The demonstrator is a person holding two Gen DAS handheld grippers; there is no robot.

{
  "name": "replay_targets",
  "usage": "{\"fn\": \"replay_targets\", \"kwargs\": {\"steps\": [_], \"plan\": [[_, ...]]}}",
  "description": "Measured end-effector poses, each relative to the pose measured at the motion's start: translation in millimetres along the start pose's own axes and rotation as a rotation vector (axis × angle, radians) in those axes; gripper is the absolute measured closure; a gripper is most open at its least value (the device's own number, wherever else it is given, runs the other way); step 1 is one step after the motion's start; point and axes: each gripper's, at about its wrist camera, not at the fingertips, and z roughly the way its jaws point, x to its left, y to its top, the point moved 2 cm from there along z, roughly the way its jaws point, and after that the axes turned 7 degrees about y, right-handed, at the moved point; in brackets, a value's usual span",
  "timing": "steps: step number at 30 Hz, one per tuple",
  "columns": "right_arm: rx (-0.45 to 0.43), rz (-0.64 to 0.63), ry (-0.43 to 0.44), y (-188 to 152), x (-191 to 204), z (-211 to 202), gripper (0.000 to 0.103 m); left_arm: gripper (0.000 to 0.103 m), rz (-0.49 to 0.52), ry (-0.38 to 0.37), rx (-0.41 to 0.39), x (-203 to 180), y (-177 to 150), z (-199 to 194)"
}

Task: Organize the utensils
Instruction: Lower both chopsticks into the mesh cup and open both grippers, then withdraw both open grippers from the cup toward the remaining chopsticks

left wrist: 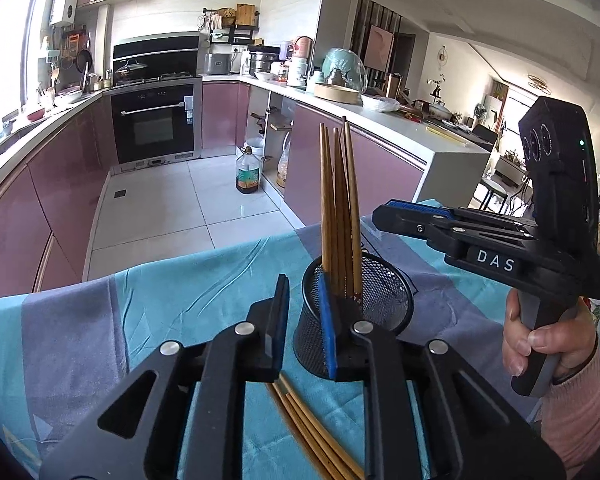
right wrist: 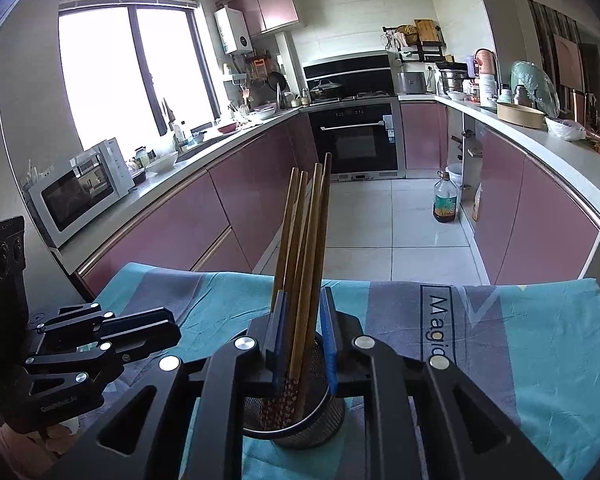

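Note:
A black mesh holder [left wrist: 384, 304] stands on the blue and grey cloth [left wrist: 200, 292]. Several wooden chopsticks [left wrist: 340, 216] stand upright in it. More chopsticks [left wrist: 312, 436] lie flat on the cloth under my left gripper [left wrist: 304, 320], which is open and empty; its right finger sits against the holder's near wall. In the right wrist view the holder [right wrist: 300, 412] sits just below my right gripper [right wrist: 304, 328]. Its jaws are open, and the standing chopsticks [right wrist: 304, 240] rise loosely between them. The right gripper also shows in the left wrist view [left wrist: 412, 220], above and right of the holder.
The cloth-covered table ends at a far edge [right wrist: 380, 280] above a tiled floor. An oil bottle [right wrist: 445, 200] stands on the floor by pink cabinets. A microwave [right wrist: 80, 188] sits on the left counter. An oven [right wrist: 356, 136] is at the back.

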Motion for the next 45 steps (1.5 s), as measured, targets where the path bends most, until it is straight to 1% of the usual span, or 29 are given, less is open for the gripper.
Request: {"fn": "replay_targets", "kwargs": {"steps": [4,6,8,12,14,16,17,20,21,23,28,30,45], "plan": [[-0.002,-0.001,0.008,-5.5,5.2,-3.7,0.087,0.082,-0.009,0.015,-0.009,5.1,-8.8,-8.1],[-0.008,-0.006,0.013,-9.0,8.7,-9.0,0.083,0.078,-0.018,0.024,-0.019,9.1,-13.8,-14.6],[-0.018,-0.012,0.022,-12.4,13.4,-15.5,0.082,0.075,-0.026,0.03,-0.028,13.9,-18.8,-21.0],[-0.037,-0.03,0.055,-20.1,23.8,-30.3,0.076,0.07,-0.046,0.045,-0.035,22.4,-28.8,-31.9],[-0.038,-0.034,0.079,-25.2,29.5,-35.7,0.075,0.066,-0.048,0.061,-0.034,24.4,-34.1,-35.9],[-0.033,-0.045,0.106,-32.0,36.7,-38.8,0.074,0.065,-0.049,0.078,-0.033,26.6,-41.0,-40.2],[-0.025,-0.047,0.118,-36.2,40.1,-39.0,0.072,0.064,-0.05,0.083,-0.032,27.5,-44.3,-41.8],[0.007,-0.058,0.137,-48.9,50.2,-34.8,0.07,0.061,-0.063,0.092,-0.025,28.9,-52.8,-44.3],[0.022,-0.062,0.139,-53.9,52.7,-32.4,0.066,0.06,-0.064,0.094,-0.023,29.3,-54.9,-44.9],[0.045,-0.058,0.144,-63.7,56.0,-27.5,0.063,0.058,-0.065,0.111,-0.024,30.7,-59.5,-47.0],[0.123,-0.032,0.166,-88.3,60.0,-10.2,0.063,0.055,-0.067,0.133,-0.007,33.1,-73.3,-48.4],[0.147,-0.028,0.162,-95.3,61.2,-4.7,0.063,0.055,-0.07,0.134,0.003,32.8,-78.0,-47.0],[0.227,-0.014,0.125,-119.3,64.4,12.7,0.063,0.053,-0.075,0.142,0.069,29.7,-97.5,-35.0]]}}
